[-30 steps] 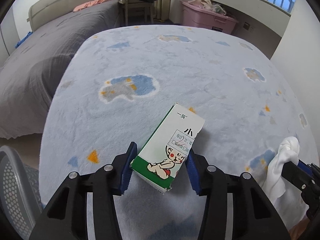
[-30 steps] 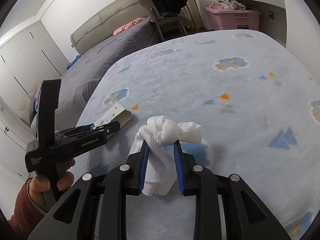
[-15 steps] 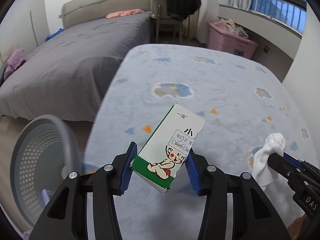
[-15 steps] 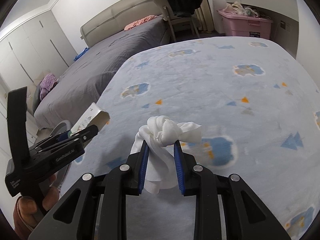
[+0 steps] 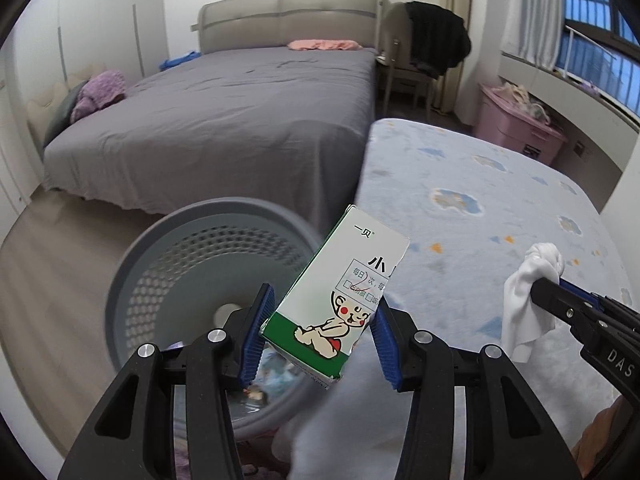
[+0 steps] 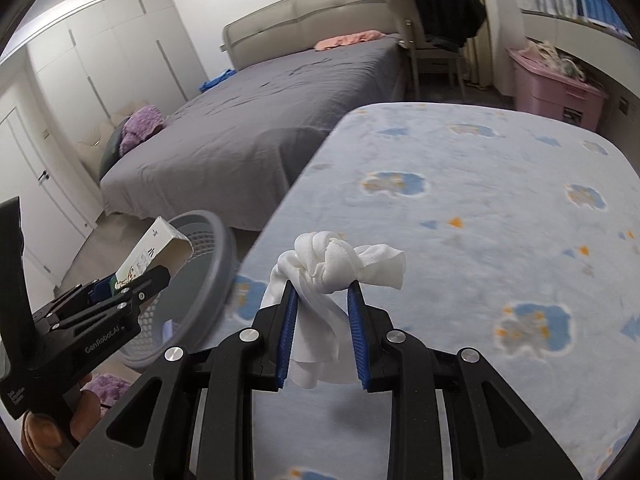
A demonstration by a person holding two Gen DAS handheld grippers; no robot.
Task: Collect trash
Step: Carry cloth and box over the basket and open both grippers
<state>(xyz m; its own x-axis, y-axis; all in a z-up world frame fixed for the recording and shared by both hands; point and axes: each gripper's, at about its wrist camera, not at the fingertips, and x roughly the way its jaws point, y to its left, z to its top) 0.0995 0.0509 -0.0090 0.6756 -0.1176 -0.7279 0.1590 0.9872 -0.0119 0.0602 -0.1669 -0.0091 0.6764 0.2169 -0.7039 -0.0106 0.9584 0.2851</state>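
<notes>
Left wrist view showed the left gripper (image 5: pixel 320 330) clamped partway on a green-and-white carton (image 5: pixel 340 296), the grey basket (image 5: pixel 160 280) just beyond its left finger. The right gripper (image 6: pixel 322 308) pinched a white tissue wad (image 6: pixel 340 260) over the blue blanket (image 6: pixel 500 220).

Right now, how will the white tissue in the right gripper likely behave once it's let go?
The tissue is probably floppy: it droops in loose folds between the right gripper pads. It looks light, so it may flutter rather than drop straight. Its knotted wad could snag on a ribbed pad.
</notes>
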